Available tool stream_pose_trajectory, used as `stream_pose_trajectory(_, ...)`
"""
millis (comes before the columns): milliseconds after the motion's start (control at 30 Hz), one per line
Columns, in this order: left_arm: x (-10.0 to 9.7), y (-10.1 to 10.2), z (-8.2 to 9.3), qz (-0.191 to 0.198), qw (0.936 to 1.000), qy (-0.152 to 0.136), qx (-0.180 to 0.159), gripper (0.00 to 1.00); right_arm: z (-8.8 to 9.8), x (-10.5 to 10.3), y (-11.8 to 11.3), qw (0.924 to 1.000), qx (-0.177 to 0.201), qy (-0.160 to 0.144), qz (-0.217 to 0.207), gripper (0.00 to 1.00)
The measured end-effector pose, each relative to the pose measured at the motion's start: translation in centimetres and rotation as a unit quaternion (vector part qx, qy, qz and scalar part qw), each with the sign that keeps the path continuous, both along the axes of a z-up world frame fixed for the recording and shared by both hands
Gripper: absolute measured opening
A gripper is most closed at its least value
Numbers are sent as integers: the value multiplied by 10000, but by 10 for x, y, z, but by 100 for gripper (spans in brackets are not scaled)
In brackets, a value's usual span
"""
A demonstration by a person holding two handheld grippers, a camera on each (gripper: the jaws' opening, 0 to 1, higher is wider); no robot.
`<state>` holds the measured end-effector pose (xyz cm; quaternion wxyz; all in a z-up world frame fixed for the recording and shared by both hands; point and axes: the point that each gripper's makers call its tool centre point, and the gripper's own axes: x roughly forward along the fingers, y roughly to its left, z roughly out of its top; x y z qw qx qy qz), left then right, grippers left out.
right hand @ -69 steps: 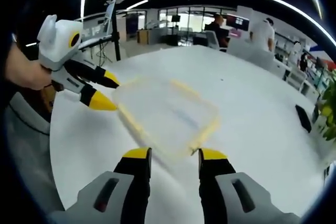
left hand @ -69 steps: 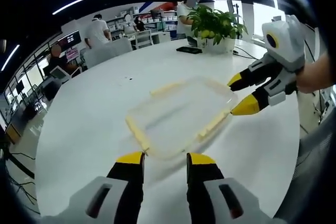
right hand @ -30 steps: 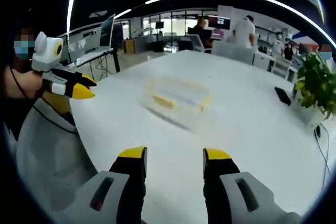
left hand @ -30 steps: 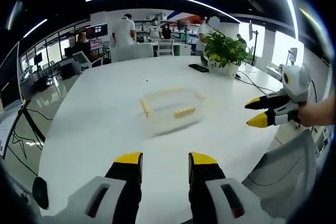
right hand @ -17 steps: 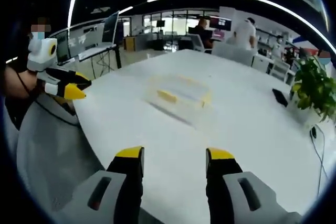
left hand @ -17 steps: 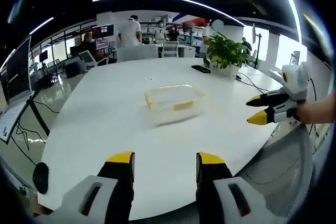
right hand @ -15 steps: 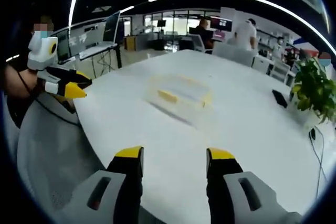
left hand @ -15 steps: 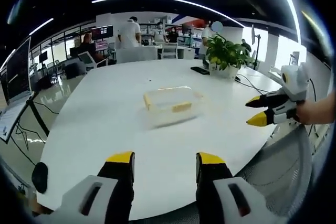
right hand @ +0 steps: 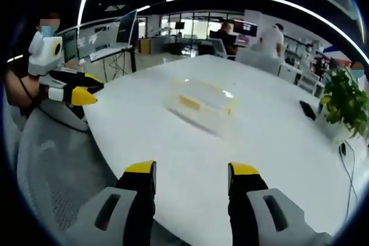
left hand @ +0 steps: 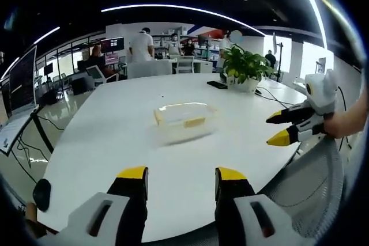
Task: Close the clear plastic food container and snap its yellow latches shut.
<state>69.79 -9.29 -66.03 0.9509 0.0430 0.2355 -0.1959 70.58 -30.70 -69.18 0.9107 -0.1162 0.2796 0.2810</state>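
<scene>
The clear plastic food container [left hand: 181,120] with yellow latches sits closed on the white round table [left hand: 104,142], well ahead of both grippers; it also lies mid-table as the container [right hand: 203,103]. My left gripper [left hand: 181,176] is open and empty, held back at the table's near edge. It also shows as the left gripper [right hand: 85,91] at the left of the right gripper view. My right gripper [right hand: 193,170] is open and empty too, and appears as the right gripper [left hand: 278,128] at the right of the left gripper view, off the table edge.
A potted plant [left hand: 244,67] and a dark phone [left hand: 218,84] stand at the table's far side. A mesh office chair [left hand: 311,182] is by the near edge. People stand and sit at desks in the background.
Both grippers have drawn back from the container, which now looks small and far away. It was right at the fingertips earlier. Both stay open.
</scene>
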Motion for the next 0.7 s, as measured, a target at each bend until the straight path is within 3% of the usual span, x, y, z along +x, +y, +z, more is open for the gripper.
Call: stream_pose_trajectory(700, 1, -2, -3, -6, 9999, -45, 144, 41, -6, -4, 2, 9996, -213, 34, 165, 47)
